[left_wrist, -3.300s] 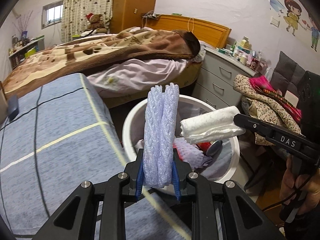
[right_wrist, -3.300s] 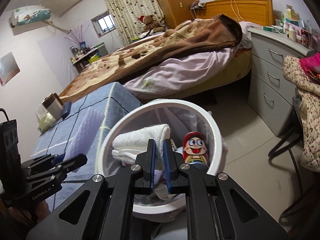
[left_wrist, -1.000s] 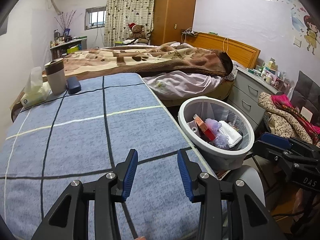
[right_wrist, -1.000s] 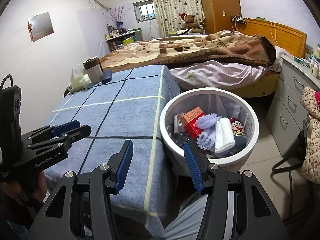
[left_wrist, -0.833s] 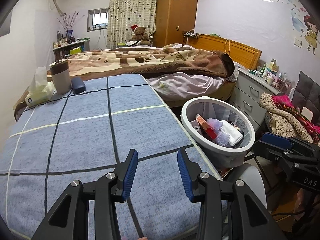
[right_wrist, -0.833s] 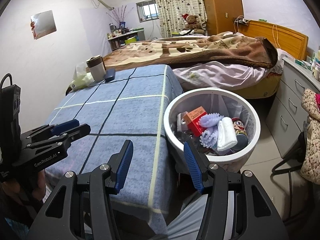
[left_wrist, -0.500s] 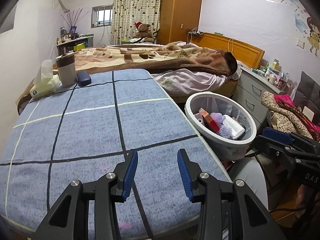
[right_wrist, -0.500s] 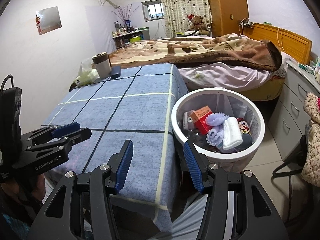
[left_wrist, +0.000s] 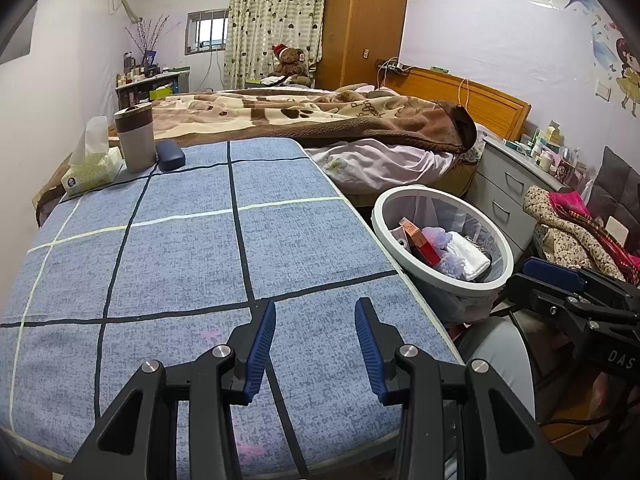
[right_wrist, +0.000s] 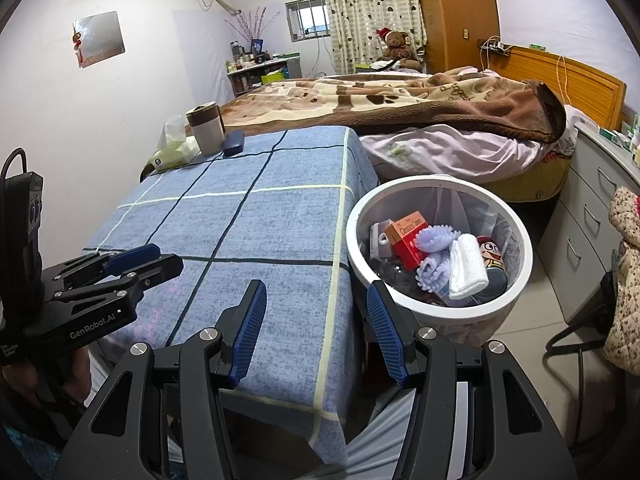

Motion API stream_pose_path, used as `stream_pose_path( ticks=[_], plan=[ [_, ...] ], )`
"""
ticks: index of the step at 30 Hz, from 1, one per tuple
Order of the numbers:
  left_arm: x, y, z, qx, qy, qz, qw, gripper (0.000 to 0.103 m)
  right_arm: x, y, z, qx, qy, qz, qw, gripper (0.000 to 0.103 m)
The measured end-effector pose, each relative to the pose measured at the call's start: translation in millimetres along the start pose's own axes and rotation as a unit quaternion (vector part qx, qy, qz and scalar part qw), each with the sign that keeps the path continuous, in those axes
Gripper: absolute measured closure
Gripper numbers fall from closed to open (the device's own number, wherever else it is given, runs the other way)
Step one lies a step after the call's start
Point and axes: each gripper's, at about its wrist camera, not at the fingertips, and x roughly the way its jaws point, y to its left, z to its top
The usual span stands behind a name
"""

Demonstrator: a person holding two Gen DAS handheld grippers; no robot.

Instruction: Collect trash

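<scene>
Tongs, left (left_wrist: 315, 338) and right (right_wrist: 316, 328), gape empty above the desk (left_wrist: 180, 248); only right view shows the bin's (right_wrist: 516, 292) cartoon can (right_wrist: 493, 254).

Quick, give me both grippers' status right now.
Left gripper: open, holding nothing, above the blue tablecloth.
Right gripper: open, holding nothing.

Even, soft indoor light, sharp focus (fisheye bending, dark vignetted corners).
</scene>
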Motion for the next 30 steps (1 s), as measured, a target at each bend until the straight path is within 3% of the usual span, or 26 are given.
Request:
stream_pose_path(
  ticks=[30],
  plan=[
    [-0.3,0.6,0.6,0.0,0.001,-0.001,1.0,0.062,-1.0,-0.4,1.1,-0.001,0.001,0.0,1.0,0.049]
  ],
)
